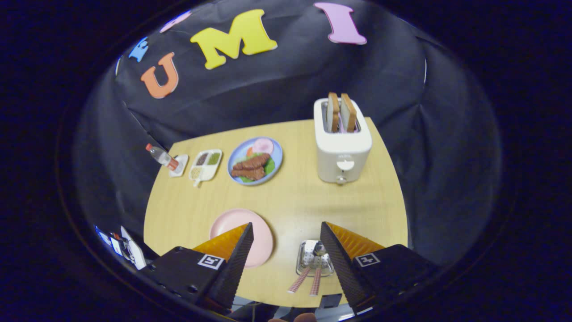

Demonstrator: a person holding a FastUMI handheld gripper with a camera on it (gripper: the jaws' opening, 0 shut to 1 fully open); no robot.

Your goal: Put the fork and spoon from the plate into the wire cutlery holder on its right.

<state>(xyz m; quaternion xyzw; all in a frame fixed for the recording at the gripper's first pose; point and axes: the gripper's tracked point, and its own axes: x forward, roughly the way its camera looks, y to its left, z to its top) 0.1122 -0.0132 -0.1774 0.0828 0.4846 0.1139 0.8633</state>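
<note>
A pink plate [232, 221] lies on the wooden table, partly behind my left finger, and its visible part is bare. To its right stands the wire cutlery holder [308, 257], close beside my right finger. Two utensils with checked pink handles [298, 281] lean out of the holder toward the table's near edge; a rounded metal end shows at its top. My gripper [286, 230] hangs open above the table between plate and holder, with nothing between its fingers.
Farther back stand a white toaster [342, 147] with two bread slices, a blue plate of food [254, 161], a divided snack tray [205, 165] and a small bottle [161, 157] on a coaster. The booth's black cloth wall closes in the table.
</note>
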